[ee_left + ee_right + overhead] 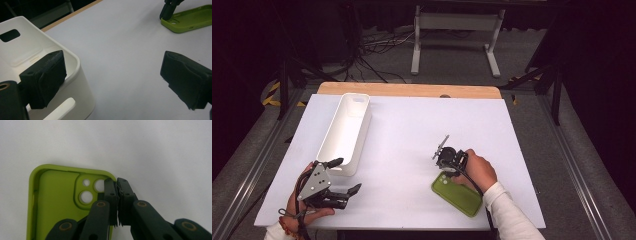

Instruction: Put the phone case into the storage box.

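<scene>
Phone case (57,202) edge behind fingers (110,195)

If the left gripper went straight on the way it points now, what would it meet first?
Probably nothing soon. The left gripper is open and aims across bare white table. The white bin sits beside its left jaw, and the green phone case lies far off to the right. Depth is uncertain.

The black two-jaw left tongs (347,175) carry a grey three-cornered plate on top and ribbed rubber pads. The black right tongs (117,185) have brass-coloured pivot screws and a trailing cable. White sleeve (507,215).
</scene>
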Available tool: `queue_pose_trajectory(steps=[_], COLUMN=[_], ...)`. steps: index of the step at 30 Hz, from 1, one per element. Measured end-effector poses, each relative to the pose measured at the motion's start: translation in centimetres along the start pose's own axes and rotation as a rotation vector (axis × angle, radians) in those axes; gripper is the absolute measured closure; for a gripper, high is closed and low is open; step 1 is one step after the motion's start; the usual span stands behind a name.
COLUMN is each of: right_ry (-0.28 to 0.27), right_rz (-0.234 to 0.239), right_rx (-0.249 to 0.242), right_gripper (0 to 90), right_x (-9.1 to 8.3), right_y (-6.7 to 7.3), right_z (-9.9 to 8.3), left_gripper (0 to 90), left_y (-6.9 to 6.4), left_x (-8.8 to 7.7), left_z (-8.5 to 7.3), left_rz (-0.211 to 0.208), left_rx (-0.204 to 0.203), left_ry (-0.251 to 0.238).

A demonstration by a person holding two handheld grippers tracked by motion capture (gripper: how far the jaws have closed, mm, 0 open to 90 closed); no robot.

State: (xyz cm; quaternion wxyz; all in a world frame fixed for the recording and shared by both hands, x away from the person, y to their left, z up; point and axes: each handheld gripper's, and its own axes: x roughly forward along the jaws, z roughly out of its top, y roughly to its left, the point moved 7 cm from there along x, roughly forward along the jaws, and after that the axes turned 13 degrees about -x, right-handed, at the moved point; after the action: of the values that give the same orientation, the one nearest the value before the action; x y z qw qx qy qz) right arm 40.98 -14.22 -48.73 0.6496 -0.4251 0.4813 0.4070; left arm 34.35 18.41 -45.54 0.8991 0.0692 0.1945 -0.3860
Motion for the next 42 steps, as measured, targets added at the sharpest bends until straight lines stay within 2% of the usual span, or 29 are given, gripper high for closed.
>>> queue_pose_trajectory(steps=[8,12,17,21,22,26,32,42], right_ry=[-0.078,-0.184,-0.279,-0.337,-0.337,-0.396,-0.460,-0.548], right_rz=[-0.055,-0.134,-0.196,-0.233,-0.233,-0.288,-0.342,-0.397], right_rx=[0.013,0.052,0.090,0.093,0.093,0.103,0.114,0.125], right_gripper=[88.3,88.5,88.5,88.5,88.5,88.5,88.5,88.4], right_x=[-1.4,-3.5,-5.6,-6.9,-6.9,-8.0,-8.5,-8.9], right_y=[-0.3,-0.9,-1.5,-1.4,-1.4,-1.5,-1.4,-1.3], right_z=[0.0,-0.2,-0.7,-0.7,-0.7,-0.4,0.1,0.7], left_gripper=[7.0,6.9,6.9,6.9,6.9,7.2,7.2,8.1], left_y=[0.0,-0.1,0.1,0.0,0.0,0.0,-0.1,-0.1], left_x=[0.0,-0.1,0.0,0.0,0.0,0.0,0.1,0.2], left_z=[0.0,0.1,0.0,0.1,0.1,0.1,0.1,0.0], left_rz=[-0.007,-0.013,0.000,0.004,0.004,0.007,0.003,0.001], left_rx=[-0.005,-0.007,-0.005,0.001,0.001,0.003,0.003,0.002], left_ry=[-0.001,-0.009,-0.005,-0.006,-0.006,-0.008,-0.008,-0.002])
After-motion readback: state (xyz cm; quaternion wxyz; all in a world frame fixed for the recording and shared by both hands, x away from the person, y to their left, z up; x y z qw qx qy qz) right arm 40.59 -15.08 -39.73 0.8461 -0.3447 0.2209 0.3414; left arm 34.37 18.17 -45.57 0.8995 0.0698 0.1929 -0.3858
